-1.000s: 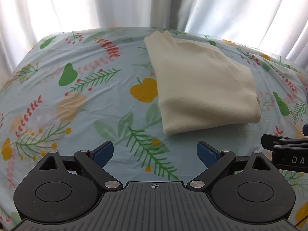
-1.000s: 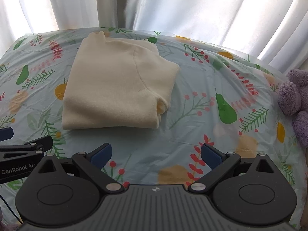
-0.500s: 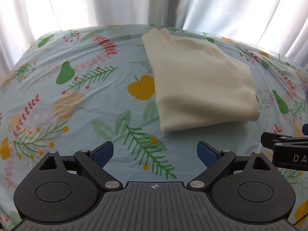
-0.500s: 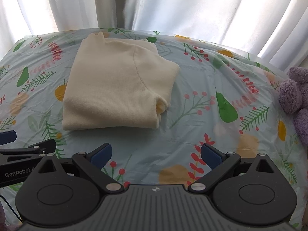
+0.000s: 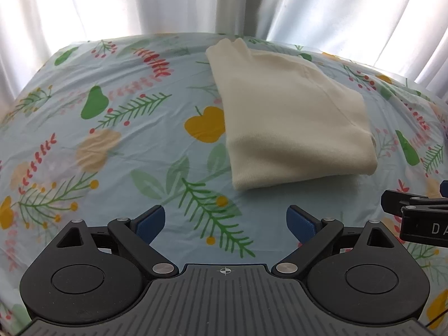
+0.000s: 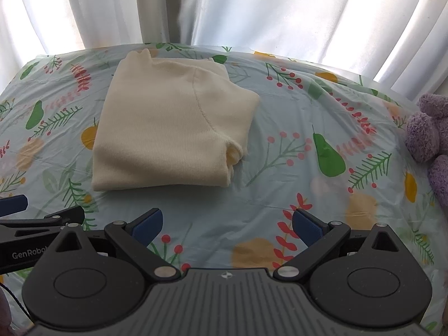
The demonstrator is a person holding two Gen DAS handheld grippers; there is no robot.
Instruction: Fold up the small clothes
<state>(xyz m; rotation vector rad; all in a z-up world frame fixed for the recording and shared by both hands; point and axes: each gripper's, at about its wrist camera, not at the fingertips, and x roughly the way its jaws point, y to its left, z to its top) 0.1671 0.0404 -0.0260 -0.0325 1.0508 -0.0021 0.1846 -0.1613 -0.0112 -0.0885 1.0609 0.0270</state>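
Note:
A cream knit garment (image 5: 291, 117) lies folded into a neat rectangle on the floral cloth; it also shows in the right wrist view (image 6: 170, 126). My left gripper (image 5: 225, 222) is open and empty, held just short of the garment's near left corner. My right gripper (image 6: 226, 224) is open and empty, held short of the garment's near right corner. Each gripper's tip shows at the edge of the other's view, the right one (image 5: 414, 210) and the left one (image 6: 42, 221).
The table carries a light blue cloth (image 5: 84, 145) with leaves and fruit. White curtains (image 6: 252, 8) hang right behind the far edge. A purple plush toy (image 6: 428, 134) sits at the right edge.
Both grippers have drifted back slightly; the garment sits a little higher in the left wrist view. Both stay open and the garment lies still.

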